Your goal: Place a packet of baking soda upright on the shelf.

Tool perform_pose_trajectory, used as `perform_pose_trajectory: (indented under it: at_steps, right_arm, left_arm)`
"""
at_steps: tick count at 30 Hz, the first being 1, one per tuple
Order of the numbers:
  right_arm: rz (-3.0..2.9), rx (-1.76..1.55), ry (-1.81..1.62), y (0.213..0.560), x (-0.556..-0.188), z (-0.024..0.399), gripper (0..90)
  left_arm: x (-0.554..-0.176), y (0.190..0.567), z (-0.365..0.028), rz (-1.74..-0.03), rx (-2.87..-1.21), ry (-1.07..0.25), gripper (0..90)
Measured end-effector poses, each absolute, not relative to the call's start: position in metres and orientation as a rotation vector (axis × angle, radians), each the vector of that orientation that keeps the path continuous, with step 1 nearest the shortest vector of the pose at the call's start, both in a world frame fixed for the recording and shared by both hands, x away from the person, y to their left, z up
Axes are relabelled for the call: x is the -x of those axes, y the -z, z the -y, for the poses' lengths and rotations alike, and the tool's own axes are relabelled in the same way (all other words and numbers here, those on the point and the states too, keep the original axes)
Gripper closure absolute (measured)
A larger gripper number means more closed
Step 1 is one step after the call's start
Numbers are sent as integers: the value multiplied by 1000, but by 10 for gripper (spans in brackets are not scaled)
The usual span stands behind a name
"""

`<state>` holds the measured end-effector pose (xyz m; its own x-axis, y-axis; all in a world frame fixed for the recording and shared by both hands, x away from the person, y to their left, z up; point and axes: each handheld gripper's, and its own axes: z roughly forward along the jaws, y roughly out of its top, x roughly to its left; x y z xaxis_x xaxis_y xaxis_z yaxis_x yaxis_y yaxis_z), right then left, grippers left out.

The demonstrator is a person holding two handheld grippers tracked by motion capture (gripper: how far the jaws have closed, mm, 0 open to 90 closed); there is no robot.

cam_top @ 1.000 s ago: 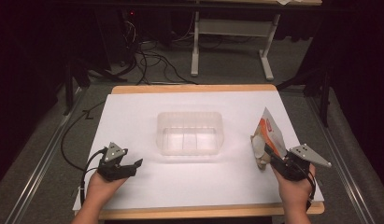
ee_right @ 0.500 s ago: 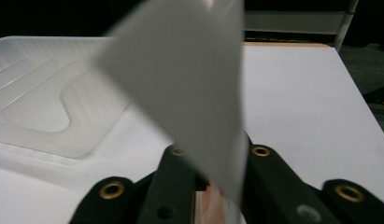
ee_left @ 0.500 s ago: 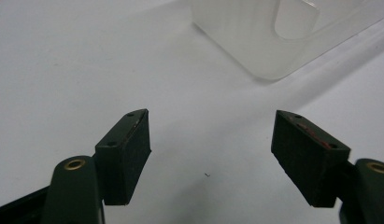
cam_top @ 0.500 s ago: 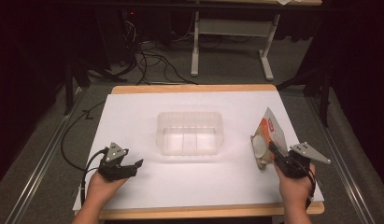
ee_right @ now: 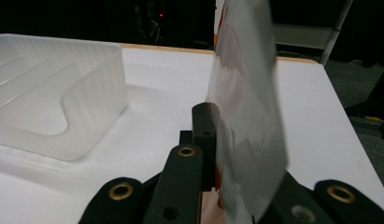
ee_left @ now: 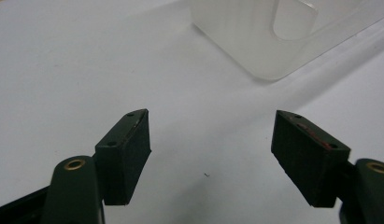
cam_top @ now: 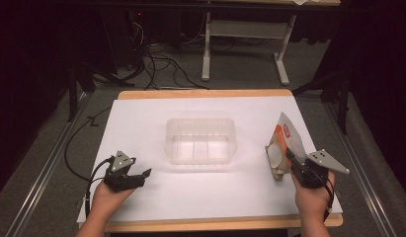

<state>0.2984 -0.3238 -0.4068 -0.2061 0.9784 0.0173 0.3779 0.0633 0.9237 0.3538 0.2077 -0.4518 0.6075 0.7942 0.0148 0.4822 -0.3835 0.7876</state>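
Note:
An orange and silver snack pouch [cam_top: 284, 140] stands upright on its edge at the right side of the white table top [cam_top: 141, 123]. My right gripper [cam_top: 291, 162] is shut on the pouch's near lower part. In the right gripper view the left jaw of the right gripper [ee_right: 224, 135] presses against the shiny pouch [ee_right: 248, 93], and the pouch hides the other jaw. A clear plastic container [cam_top: 200, 122] sits empty at the table's middle. My left gripper [cam_top: 141, 177] rests low at the front left, open, with bare table between its pads [ee_left: 129, 149].
The clear container [ee_left: 259, 42] lies just ahead and right of the left gripper. In the right gripper view the same container [ee_right: 87, 93] is to the left of the pouch. Beyond the table's far wooden edge [cam_top: 205, 93] are cables and a white desk frame [cam_top: 240, 29].
The right gripper's jaws have drawn in onto the pouch. Both hands, the left gripper and the container stay where they were.

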Motion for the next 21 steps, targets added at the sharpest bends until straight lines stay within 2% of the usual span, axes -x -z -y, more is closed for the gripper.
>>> perform_pose_trajectory:
  at_steps: [21]
  right_arm:
    - [-1627,-1268,-1253,376,-297,301,900]
  left_arm:
    - [-353,450,-210,-1003,-2040,-516,286]
